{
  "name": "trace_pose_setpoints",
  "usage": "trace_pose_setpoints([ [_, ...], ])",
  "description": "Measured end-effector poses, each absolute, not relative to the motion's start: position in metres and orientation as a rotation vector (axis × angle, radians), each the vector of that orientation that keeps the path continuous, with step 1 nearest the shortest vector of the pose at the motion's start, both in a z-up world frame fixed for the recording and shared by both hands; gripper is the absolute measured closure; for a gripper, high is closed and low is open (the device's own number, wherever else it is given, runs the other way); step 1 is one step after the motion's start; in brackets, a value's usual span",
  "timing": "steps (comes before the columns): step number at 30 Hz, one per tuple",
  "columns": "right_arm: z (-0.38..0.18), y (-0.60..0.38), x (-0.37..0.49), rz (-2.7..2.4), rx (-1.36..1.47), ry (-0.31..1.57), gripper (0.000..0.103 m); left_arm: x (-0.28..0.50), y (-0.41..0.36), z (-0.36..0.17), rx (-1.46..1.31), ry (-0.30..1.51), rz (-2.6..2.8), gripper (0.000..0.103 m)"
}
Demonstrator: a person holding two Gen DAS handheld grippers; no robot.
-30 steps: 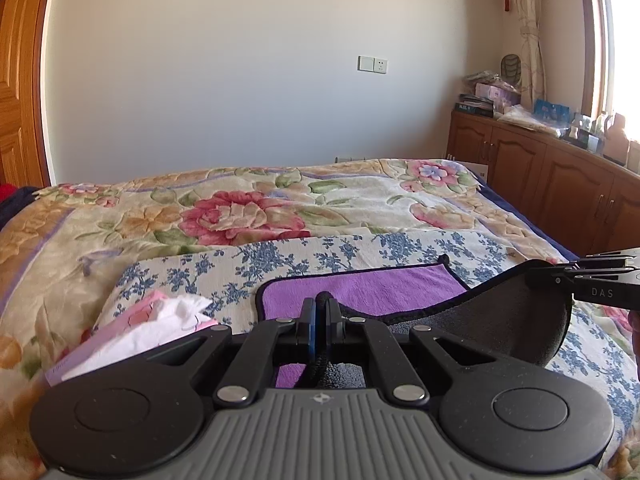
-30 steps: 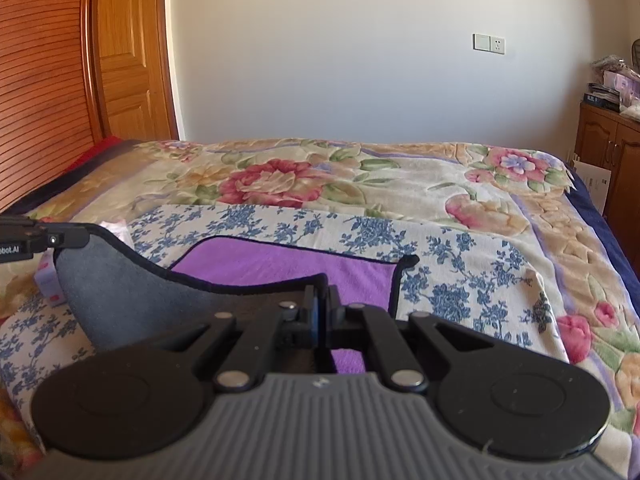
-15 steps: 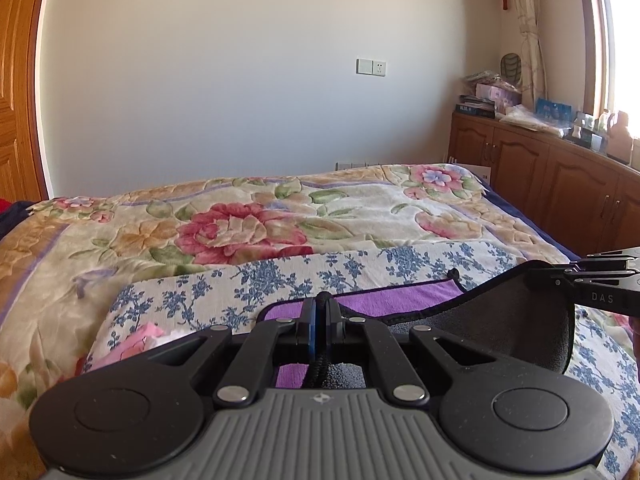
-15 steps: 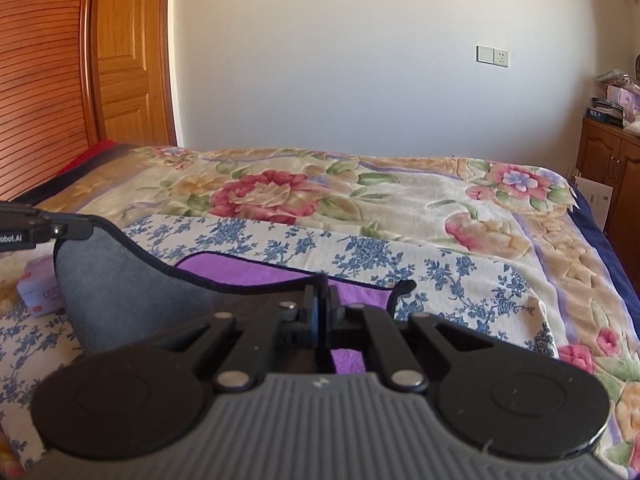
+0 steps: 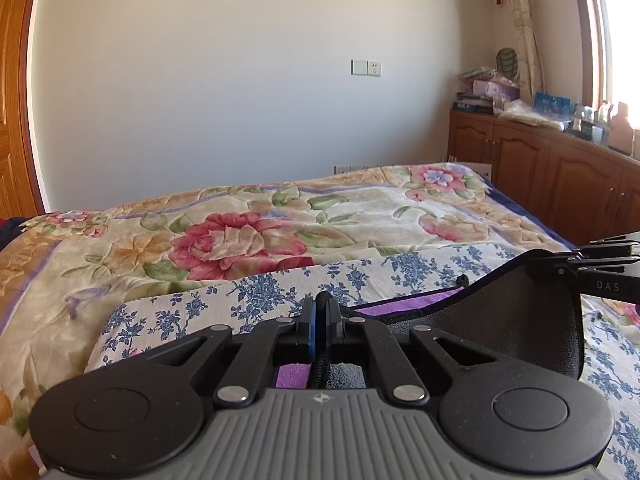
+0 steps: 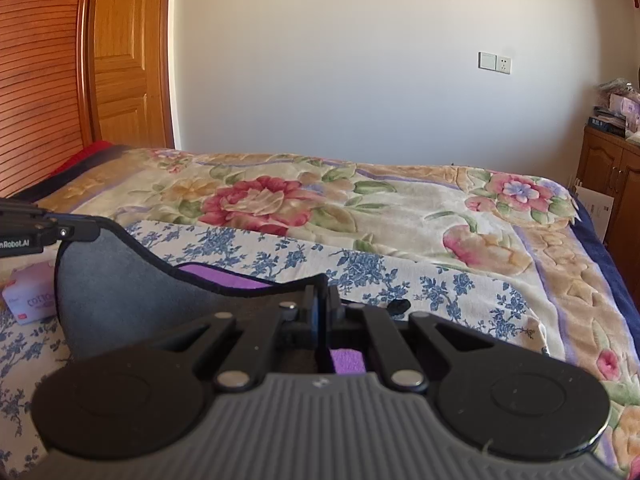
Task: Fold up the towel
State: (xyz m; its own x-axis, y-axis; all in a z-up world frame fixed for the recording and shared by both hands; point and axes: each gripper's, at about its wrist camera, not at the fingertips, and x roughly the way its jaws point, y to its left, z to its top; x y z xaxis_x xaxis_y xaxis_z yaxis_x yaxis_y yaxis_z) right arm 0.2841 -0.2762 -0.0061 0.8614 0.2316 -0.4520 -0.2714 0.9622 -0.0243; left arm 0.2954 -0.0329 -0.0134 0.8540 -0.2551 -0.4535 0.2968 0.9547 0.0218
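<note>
You can read "DAS" on the right gripper (image 5: 608, 276), where it shows at the right edge of your left-wrist view. On the left gripper (image 6: 24, 236), at the left edge of your right-wrist view, "nRobot.AI" shows. Below that gripper, a pink tissue pack (image 6: 30, 298) reads "COTTO", cut off.

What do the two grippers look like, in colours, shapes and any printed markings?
Both are black. The left gripper has two linkage arms with silver pivot pins, two round discs at the base and a grey ribbed body bearing a small cross emblem; blue shows between its fingers. The right gripper is built the same. Seen from the other camera, white lettering reads "DAS" on the right one and "nRobot.AI" on the left. No cables or sleeves show.
</note>
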Motion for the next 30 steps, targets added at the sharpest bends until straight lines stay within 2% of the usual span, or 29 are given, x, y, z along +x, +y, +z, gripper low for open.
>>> trace_pose_setpoints([
  [30,-0.005,-0.281,0.328,0.223,-0.143,0.394,0.099,0.34,-0.051,-0.003,0.159,0.415,-0.256,0.098],
])
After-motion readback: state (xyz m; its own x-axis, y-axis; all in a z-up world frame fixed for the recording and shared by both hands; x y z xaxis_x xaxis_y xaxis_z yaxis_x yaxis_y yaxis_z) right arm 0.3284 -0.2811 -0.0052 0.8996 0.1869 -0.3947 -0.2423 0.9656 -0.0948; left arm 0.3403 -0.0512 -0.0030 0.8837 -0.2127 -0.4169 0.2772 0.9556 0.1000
